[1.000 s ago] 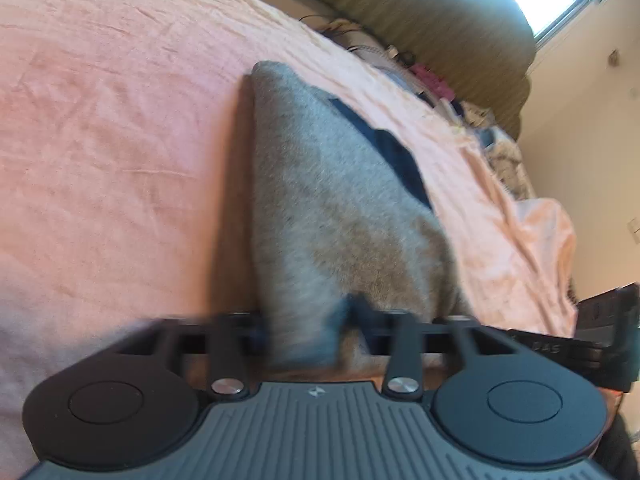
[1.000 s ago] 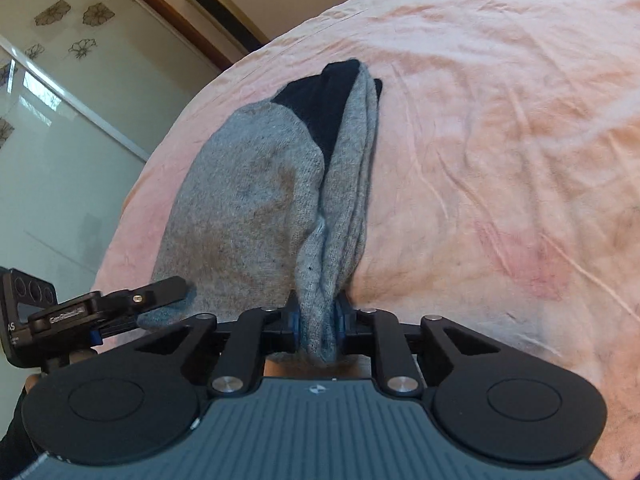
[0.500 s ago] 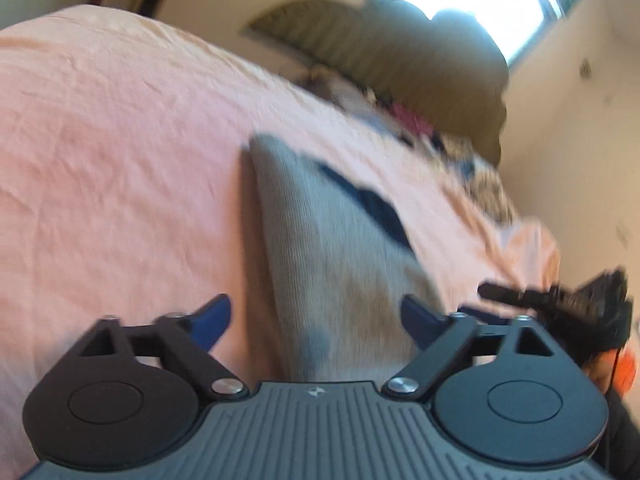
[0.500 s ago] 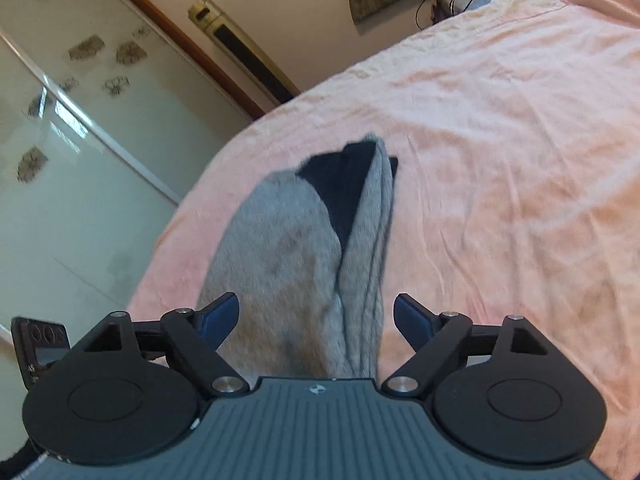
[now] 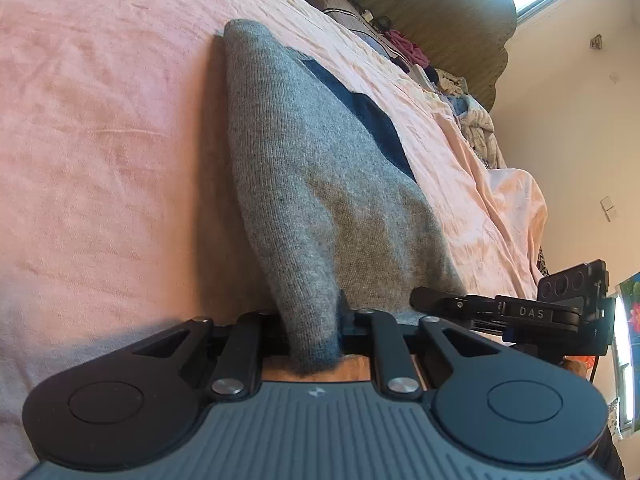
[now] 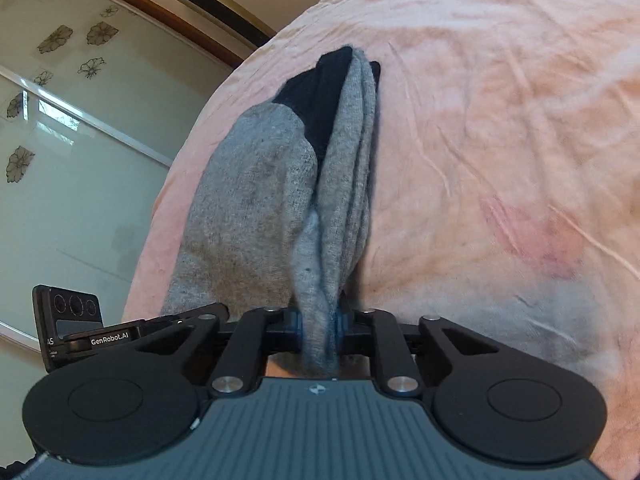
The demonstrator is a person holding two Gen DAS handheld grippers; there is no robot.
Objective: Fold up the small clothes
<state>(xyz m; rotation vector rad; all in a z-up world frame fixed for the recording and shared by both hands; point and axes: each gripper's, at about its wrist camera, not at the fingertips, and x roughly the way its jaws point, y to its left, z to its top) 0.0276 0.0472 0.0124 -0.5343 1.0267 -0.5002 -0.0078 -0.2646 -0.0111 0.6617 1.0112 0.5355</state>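
"DAS" stands in white on the right gripper (image 5: pixel 416 303) body, at three o'clock in the left view; "GenRobot.AI" on the left gripper (image 6: pixel 224 310), at nine o'clock in the right view.

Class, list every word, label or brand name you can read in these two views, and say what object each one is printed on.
"DAS": on the right claw's black body, seen from the left wrist view.
"GenRobot.AI": on the left claw's black body, seen from the right wrist view.
"AS": on that same body, cut off at its edge.
The grey sock and pink sheet carry no text.
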